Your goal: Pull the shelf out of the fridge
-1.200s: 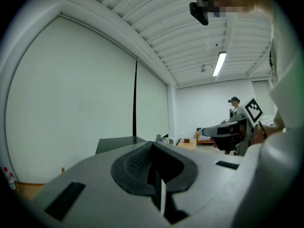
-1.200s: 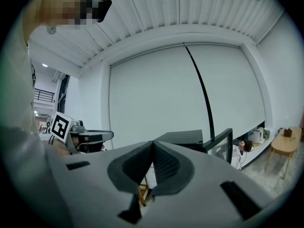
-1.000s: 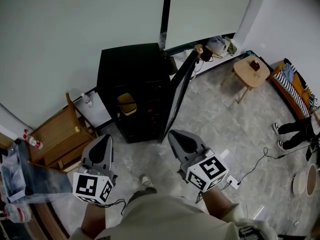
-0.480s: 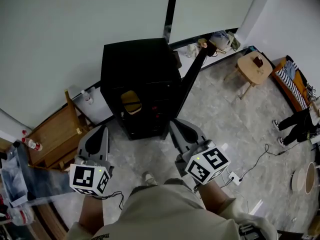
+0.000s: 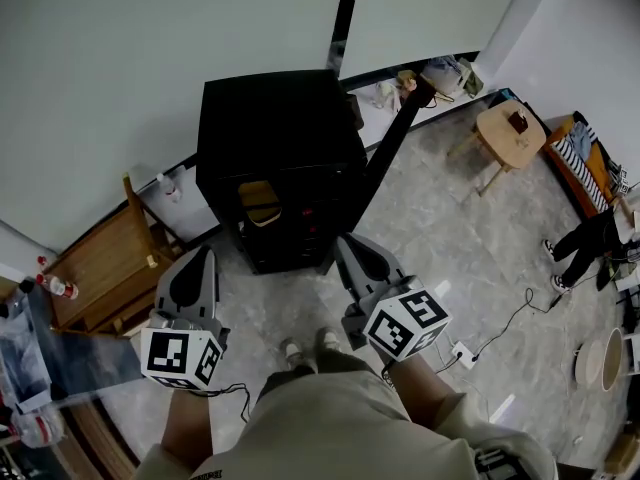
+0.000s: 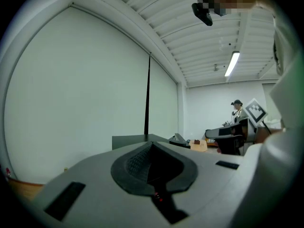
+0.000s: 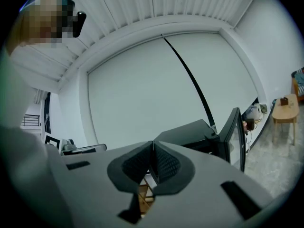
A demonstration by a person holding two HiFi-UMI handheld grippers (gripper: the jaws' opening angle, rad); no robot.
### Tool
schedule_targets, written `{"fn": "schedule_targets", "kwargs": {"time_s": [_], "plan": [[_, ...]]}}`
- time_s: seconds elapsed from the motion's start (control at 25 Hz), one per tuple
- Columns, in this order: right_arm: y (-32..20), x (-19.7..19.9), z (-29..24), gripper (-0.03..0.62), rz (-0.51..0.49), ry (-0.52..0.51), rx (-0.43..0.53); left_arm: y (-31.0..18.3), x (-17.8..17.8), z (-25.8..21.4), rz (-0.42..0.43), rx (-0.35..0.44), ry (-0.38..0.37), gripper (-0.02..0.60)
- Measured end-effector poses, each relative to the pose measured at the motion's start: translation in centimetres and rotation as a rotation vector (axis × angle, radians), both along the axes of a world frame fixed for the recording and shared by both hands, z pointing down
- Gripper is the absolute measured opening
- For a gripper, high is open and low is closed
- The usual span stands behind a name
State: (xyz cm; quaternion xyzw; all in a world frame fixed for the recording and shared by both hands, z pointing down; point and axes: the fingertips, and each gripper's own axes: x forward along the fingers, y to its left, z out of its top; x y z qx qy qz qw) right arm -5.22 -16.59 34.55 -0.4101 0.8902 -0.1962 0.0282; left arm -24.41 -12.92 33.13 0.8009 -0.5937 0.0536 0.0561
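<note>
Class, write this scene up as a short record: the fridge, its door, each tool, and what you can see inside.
fridge: black, low, standing on the floor by the wall
door: open, swung out to the right
inside: a yellow item; the rest is too dark to tell
left tool: shut, empty, held in front of the fridge, not touching it
right tool: shut, empty, also short of the fridge

the fridge [image 5: 275,138] stands against the wall [image 5: 150,48], its door [image 5: 392,153] swung open at its right side. the left gripper [image 5: 205,256] and right gripper [image 5: 345,240] sit side by side before the fridge's open front, apart from it. a wooden chair [image 5: 100,268] lies left of the fridge; a small table [image 5: 508,133] stands well to its right.
</note>
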Motion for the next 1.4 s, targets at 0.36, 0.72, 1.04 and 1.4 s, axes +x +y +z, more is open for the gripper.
{"fn": "schedule_targets", "kwargs": {"time_s": [0.36, 0.72, 1.04, 1.4], "plan": [[-4.2, -1.0, 2.2, -0.002, -0.018, -0.154, -0.100, -3.4, -0.4, 0.4, -0.031, 0.045, 0.389, 0.008], [-8.4, -1.0, 5.1, 0.095, 0.005, -0.254, -0.173, -9.0, 0.8, 2.4, -0.060, -0.006, 0.691, 0.114], [-12.1, -1.1, 10.2, 0.159, 0.032, -0.353, -0.295, -12.0, 2.2, 6.8, -0.029, -0.045, 0.852, 0.221], [-14.9, -2.0, 17.3, 0.175, 0.075, -0.360, -0.429, -15.0, 1.8, 14.5, -0.101, -0.148, 0.934, 0.233]]}}
